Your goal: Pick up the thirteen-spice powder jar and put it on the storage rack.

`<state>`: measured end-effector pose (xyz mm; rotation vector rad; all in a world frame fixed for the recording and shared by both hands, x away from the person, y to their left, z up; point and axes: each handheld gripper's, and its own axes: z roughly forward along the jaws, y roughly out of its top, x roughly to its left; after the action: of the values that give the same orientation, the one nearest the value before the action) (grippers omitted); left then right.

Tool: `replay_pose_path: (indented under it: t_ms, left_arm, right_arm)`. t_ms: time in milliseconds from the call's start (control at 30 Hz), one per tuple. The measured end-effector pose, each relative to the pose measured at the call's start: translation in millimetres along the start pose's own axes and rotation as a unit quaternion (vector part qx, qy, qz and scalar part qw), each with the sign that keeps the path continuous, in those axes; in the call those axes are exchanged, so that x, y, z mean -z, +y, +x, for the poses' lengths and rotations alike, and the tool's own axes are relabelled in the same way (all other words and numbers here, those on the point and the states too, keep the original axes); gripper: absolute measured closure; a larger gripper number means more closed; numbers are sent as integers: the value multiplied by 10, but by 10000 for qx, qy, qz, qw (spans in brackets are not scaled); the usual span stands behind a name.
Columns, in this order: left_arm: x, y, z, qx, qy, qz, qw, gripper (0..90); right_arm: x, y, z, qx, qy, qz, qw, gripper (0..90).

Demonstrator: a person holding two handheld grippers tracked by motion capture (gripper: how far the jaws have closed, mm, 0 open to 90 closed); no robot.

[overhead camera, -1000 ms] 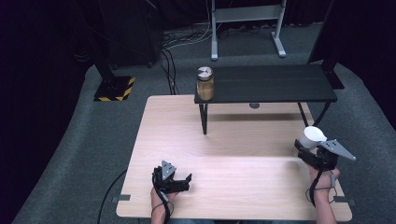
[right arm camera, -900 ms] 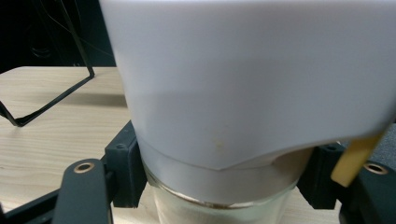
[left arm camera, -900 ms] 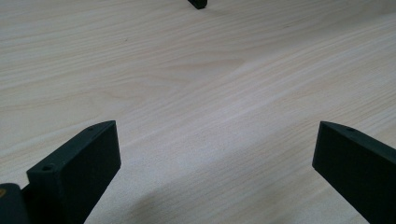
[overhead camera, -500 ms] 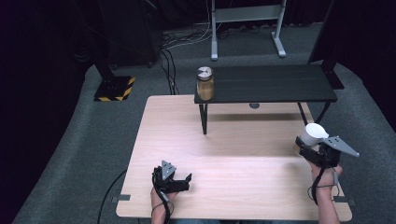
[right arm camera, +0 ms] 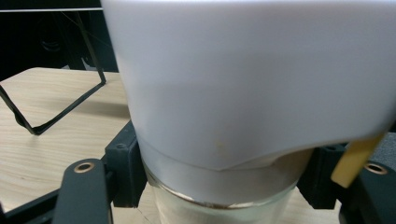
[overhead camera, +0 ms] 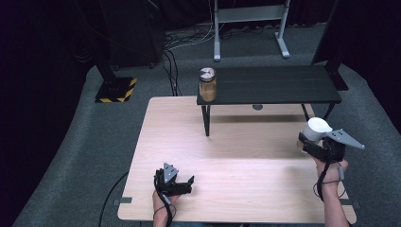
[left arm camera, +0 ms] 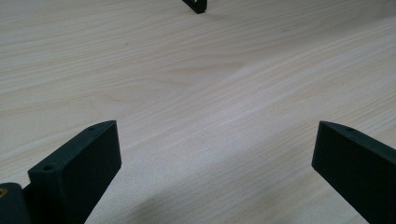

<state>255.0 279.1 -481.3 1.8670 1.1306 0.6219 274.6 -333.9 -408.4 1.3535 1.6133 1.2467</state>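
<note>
My right gripper point(overhead camera: 309, 142) hangs over the right edge of the wooden table point(overhead camera: 236, 146), shut on a glass jar with a tall white cap point(overhead camera: 316, 128). In the right gripper view the jar point(right arm camera: 243, 93) sits close up, with the black jaws pressing its glass base from both sides. Near the table's front left, my left gripper point(overhead camera: 190, 185) rests low with its jaws spread wide. In the left gripper view nothing but bare wood lies between them point(left arm camera: 219, 154).
A low black shelf point(overhead camera: 283, 85) stands on the far side of the table, and an amber jar with a silver lid point(overhead camera: 207, 84) sits at its left end. Its thin black leg point(right arm camera: 56, 112) angles down to the tabletop. A black-and-yellow base point(overhead camera: 113, 90) lies on the floor at the far left.
The right gripper has risen a little with the white-capped jar in its grip. The left gripper has stayed where it was.
</note>
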Motion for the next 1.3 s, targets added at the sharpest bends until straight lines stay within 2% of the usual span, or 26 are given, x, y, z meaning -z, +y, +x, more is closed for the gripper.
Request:
replay_pose_path:
  t_ms: [1300]
  left_arm:
    - [11, -22, -24, -54, 41, -62, 10000, 25]
  right_arm:
    - [-50, 468, 24, 205, 226, 126, 9995, 304]
